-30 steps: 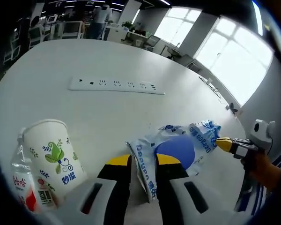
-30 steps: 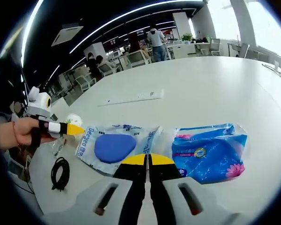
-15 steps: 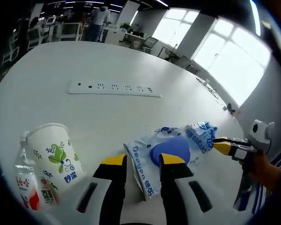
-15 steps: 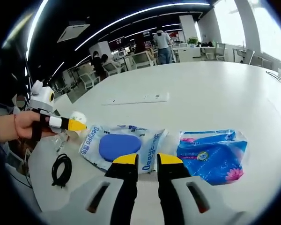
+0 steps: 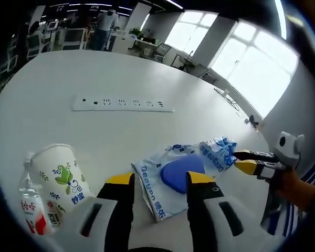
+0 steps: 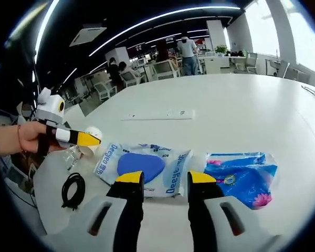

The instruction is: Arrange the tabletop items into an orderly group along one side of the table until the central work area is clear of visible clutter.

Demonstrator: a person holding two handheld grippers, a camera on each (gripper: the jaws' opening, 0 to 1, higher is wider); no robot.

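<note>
White plastic pouch w/ blue oval print [image 5: 181,176] is lying between both grippers, left gripper [image 5: 159,182] and right gripper [image 6: 165,179] spreading jaws, empty; risking snagging, dragging blue floral tissue pack [image 6: 241,176].

The table [image 5: 121,68] has a smooth white top with a faint sheen from the windows. The white pouch [image 5: 173,176] is crinkled, glossy plastic film, and so is the blue pack [image 6: 241,176] beside it. The cup [image 5: 60,173] looks like matt printed paper; the bottle [image 5: 31,207] next to it is clear plastic with a shiny label. The power strip [image 5: 121,103] is smooth white plastic. The black cable [image 6: 73,190] looks rubbery and matt.
</note>
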